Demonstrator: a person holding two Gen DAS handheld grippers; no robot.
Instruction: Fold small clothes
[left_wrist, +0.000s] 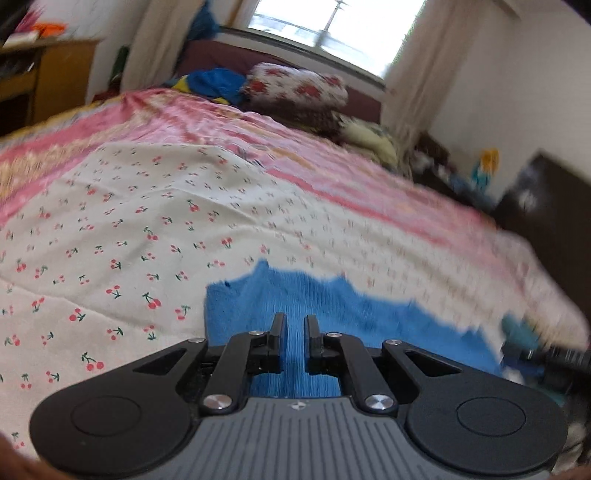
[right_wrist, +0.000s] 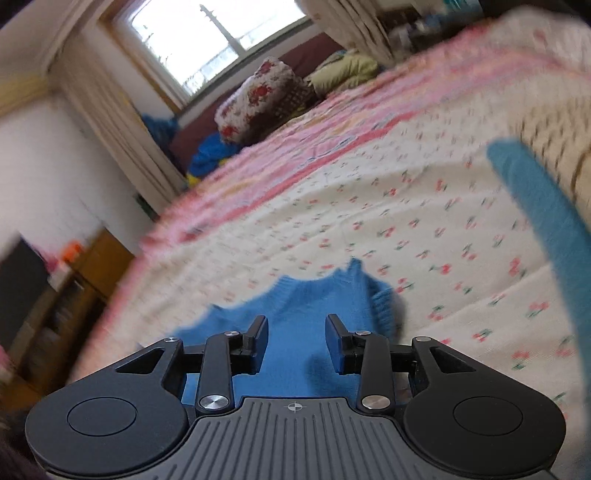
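Item: blue knitted small sweater (right_wrist: 295, 325), lying on the cherry-print bedsheet (left_wrist: 129, 221) at your 12 o'clock for folding; your left gripper (left_wrist: 295, 328) nearly closed, seemingly empty; your right gripper (right_wrist: 297, 330) apart above it

Knit garment (left_wrist: 295, 306) flat on cherry-print sheet (left_wrist: 122, 229), sheet atop bedspread (left_wrist: 229, 122). Pillow (left_wrist: 295, 86) at bed's 12 o'clock, window (left_wrist: 325, 26) behind. Cabinet (left_wrist: 48, 74) at 10 o'clock.
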